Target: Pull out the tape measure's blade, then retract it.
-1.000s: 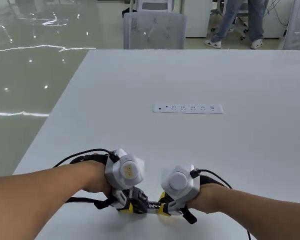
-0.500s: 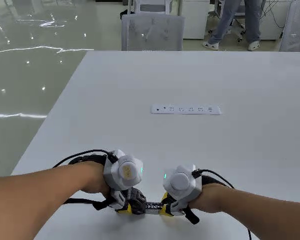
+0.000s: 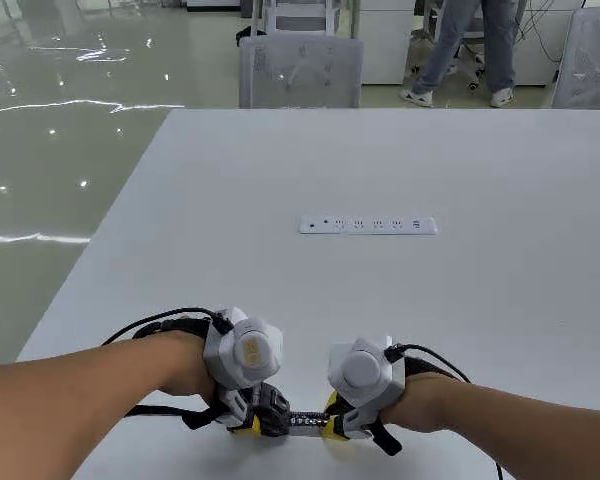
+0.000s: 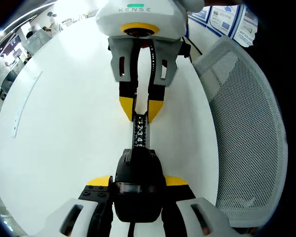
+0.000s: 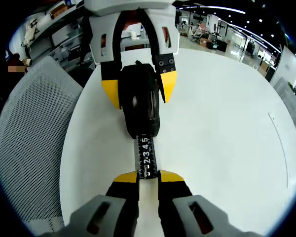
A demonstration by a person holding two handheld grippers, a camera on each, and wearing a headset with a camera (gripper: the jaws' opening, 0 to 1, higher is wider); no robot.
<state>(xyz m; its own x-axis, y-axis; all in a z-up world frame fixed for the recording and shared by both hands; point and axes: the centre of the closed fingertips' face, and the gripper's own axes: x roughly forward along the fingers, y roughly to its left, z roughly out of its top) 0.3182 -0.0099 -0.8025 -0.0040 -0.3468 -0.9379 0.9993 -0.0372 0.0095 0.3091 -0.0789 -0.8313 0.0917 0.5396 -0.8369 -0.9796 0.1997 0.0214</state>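
A black tape measure sits between the yellow-tipped fingers of my left gripper, which is shut on its case. A short length of its black numbered blade runs out to my right gripper, shut on the blade's end. From the right gripper view the case lies straight ahead and the blade reads a few centimetres. In the head view both grippers face each other at the table's near edge, left gripper and right gripper, with the blade between them.
A white power strip lies mid-table. The white table stretches far ahead. A grey mesh chair stands at the far edge, and another mesh chair is beside me. A person's legs stand at the back.
The two grippers have drawn slightly apart, and a little more blade shows between them. The head camera has tilted, shifting the whole scene.
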